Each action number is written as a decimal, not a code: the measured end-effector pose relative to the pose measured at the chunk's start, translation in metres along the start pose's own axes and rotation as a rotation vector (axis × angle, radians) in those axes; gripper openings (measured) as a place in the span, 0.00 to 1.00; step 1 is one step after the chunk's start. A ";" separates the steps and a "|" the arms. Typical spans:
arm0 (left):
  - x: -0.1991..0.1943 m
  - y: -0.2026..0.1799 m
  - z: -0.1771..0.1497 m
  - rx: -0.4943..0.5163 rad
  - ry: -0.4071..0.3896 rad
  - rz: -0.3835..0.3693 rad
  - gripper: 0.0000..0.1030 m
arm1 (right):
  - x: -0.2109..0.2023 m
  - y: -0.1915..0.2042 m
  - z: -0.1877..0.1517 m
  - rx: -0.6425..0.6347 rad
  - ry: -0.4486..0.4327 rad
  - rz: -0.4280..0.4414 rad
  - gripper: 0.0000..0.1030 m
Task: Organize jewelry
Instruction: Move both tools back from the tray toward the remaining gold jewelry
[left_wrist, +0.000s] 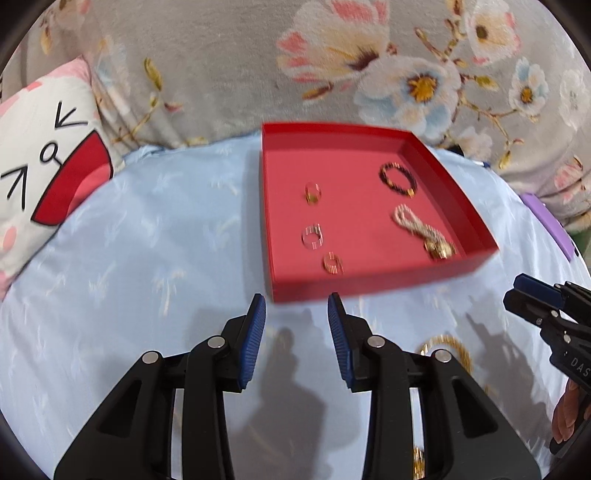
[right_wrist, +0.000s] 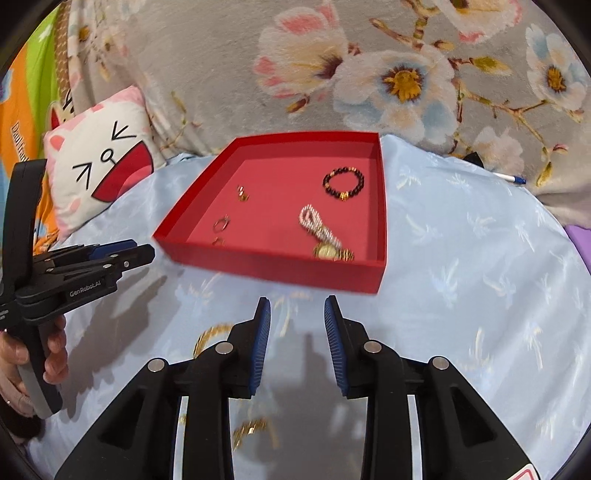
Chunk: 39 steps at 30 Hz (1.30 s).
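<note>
A red tray lies on the light blue cloth. It holds a dark bead bracelet, a pale chain with a gold watch and three small rings. My left gripper hovers just short of the tray's near wall, jaws apart and empty. A gold necklace lies on the cloth to its right, partly hidden by the finger. In the right wrist view the tray sits ahead of my right gripper, which is also open and empty. The gold necklace lies left of it.
A cat-face pillow lies at the left. A grey floral blanket rises behind the tray. A purple object and a pen lie at the right. A hand holds the left gripper's handle.
</note>
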<state>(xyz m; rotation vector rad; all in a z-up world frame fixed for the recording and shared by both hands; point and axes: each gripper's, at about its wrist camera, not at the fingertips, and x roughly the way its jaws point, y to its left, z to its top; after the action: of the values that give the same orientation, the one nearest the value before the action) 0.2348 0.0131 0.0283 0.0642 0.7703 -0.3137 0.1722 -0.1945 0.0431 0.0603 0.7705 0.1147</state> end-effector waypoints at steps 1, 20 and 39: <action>-0.001 -0.001 -0.005 0.002 0.007 -0.003 0.33 | -0.002 0.001 -0.005 0.001 0.007 0.005 0.29; -0.012 -0.012 -0.065 0.006 0.064 0.005 0.40 | 0.001 0.027 -0.055 0.059 0.109 0.054 0.53; -0.012 -0.010 -0.065 -0.007 0.063 0.029 0.50 | 0.033 0.057 -0.038 0.075 0.140 -0.005 0.65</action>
<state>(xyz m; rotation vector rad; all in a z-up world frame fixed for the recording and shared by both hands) 0.1804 0.0180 -0.0095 0.0787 0.8319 -0.2819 0.1647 -0.1338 -0.0013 0.1224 0.9143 0.0856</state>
